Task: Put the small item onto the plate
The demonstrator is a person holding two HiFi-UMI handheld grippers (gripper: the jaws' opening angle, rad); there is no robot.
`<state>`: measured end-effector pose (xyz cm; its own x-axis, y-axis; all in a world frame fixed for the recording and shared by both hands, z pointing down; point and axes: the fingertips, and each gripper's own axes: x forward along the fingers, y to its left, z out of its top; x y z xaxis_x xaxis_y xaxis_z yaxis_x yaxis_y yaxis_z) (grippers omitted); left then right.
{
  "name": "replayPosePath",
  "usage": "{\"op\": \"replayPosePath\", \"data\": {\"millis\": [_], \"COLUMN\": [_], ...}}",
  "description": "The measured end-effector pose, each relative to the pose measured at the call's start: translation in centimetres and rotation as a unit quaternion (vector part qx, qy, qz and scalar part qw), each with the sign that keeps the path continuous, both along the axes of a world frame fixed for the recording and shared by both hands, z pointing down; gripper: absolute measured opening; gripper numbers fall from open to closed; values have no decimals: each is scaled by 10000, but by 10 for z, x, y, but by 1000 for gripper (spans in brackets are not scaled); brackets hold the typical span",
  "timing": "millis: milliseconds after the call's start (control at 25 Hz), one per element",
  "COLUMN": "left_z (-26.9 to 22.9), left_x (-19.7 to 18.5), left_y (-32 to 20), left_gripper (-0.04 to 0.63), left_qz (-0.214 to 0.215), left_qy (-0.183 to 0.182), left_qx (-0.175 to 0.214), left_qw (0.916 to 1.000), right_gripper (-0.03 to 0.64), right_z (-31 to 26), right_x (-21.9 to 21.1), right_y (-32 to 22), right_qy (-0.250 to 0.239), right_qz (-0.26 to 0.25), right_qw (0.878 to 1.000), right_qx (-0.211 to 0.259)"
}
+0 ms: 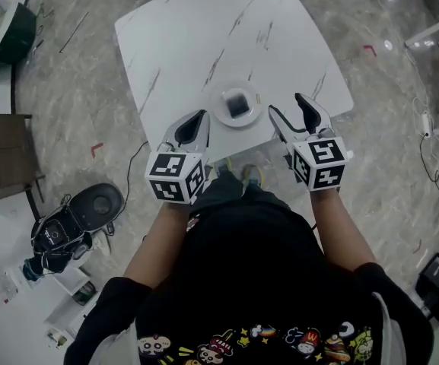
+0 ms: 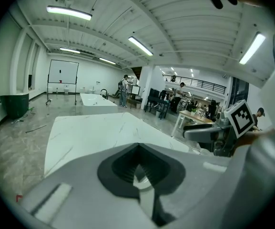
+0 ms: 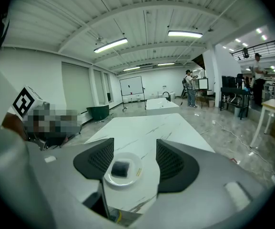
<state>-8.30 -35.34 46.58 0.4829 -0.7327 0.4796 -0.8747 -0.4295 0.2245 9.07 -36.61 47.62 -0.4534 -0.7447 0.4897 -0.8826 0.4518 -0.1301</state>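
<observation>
While the small item (image 1: 236, 103) is lying on the plate (image 1: 220, 109) at the tabletop's near edge, the left gripper (image 1: 201, 115), jaws together, and the right gripper (image 1: 285, 103), jaws apart and empty, are flanking it about equally close.

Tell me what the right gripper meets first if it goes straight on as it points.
Likely the white plate holding the dark item, slightly left between its open jaws; depth is unclear.
</observation>
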Motion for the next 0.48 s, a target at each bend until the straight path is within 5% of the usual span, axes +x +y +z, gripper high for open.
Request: {"op": "replayPosePath", "data": {"millis": [480], "left_z": [-3], "left_x": [-4], "left_y": [16], "left_gripper": [2], "left_qz": [-437], "left_qy": [-56], "left_qx": [153], "left_qw": [9989], "right_gripper": [305], "right_z": [2], "right_x": [26], "right_y": [25], "right_qy": [126], "right_qz": [-117], "right_qw": [9999], "right_qx": [18]}}
